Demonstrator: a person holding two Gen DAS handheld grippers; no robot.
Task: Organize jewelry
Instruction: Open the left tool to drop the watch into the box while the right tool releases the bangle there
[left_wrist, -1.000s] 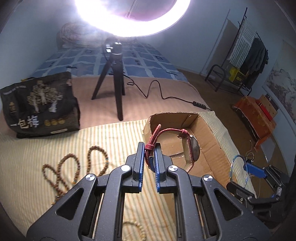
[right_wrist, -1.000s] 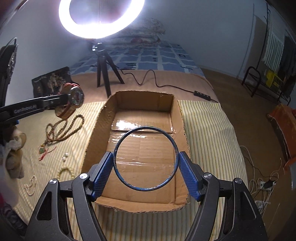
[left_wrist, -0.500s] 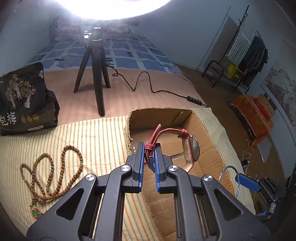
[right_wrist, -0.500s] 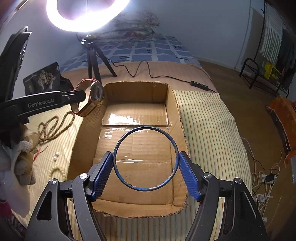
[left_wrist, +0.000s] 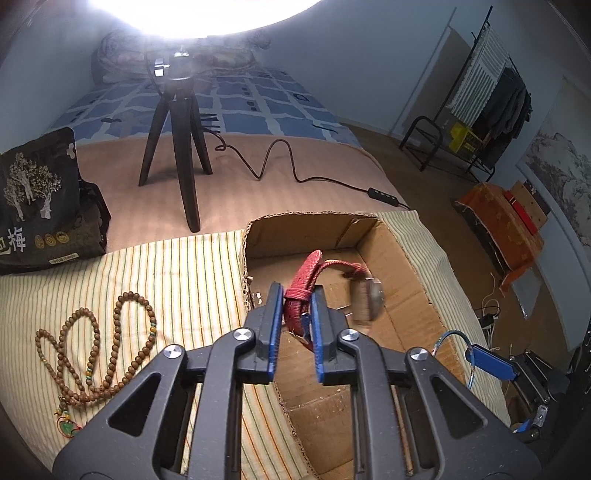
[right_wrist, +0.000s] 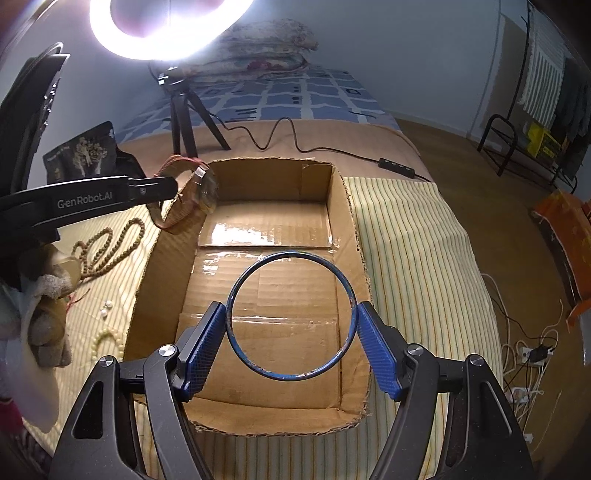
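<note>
A big round light (right_wrist: 166, 26) shines on a black stand (left_wrist: 177, 147) on the bed. The bed has a blue blanket (left_wrist: 240, 99). The walls (left_wrist: 369, 55) are pale blue. A clothes rack (left_wrist: 487, 96) stands on the brown floor (right_wrist: 461, 155).

We see the cardboard box (right_wrist: 343, 229) on the striped cloth (right_wrist: 413, 258) over the bed, lying at 12 o'clock from the right claw (right_wrist: 291, 345), which holds the bangle (right_wrist: 290, 315) above the box floor. At 10 o'clock, the left claw (left_wrist: 297, 314) hangs the watch (right_wrist: 192, 192) over the box's left wall. Left of the box lie the bead necklace (left_wrist: 99, 343) and, nearer us, the pearl bracelet (right_wrist: 107, 341). Behind the box stands the tripod (left_wrist: 177, 147), with the bag (left_wrist: 40, 199) at its left.
</note>
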